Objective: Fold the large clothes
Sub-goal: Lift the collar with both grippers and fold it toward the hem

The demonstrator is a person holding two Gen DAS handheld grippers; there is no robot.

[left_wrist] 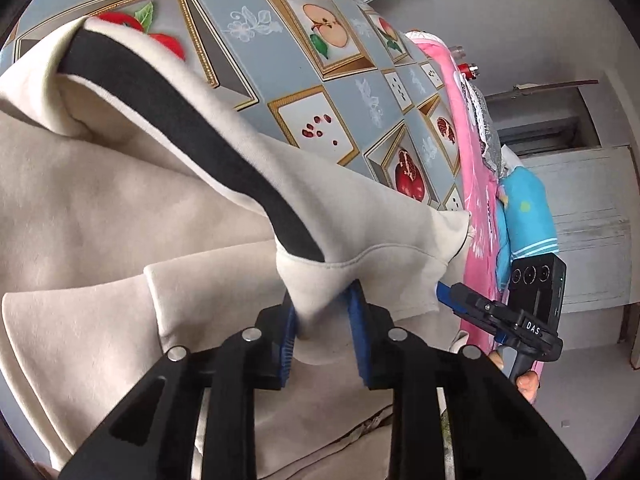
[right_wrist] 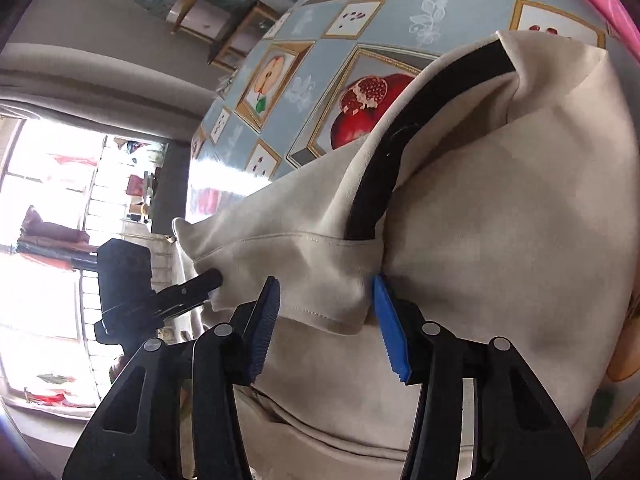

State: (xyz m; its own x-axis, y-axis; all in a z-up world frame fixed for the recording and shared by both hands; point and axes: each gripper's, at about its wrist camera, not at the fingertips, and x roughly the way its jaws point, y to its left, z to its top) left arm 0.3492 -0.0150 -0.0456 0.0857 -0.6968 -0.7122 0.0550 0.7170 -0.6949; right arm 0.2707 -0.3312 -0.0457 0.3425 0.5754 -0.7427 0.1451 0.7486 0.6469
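A large cream garment with a black stripe lies over the table. My left gripper is shut on a bunched piece of its hem, lifted off the table. My right gripper has the same hem edge between its blue pads, which stand apart around the cloth. The black stripe runs up from that hem. The right gripper also shows at the right of the left wrist view, and the left gripper at the left of the right wrist view.
The table wears a grey-blue fruit-print cloth, also in the right wrist view. Pink cloth and a blue bundle lie along the table's far edge. A bright window and a wooden shelf stand beyond.
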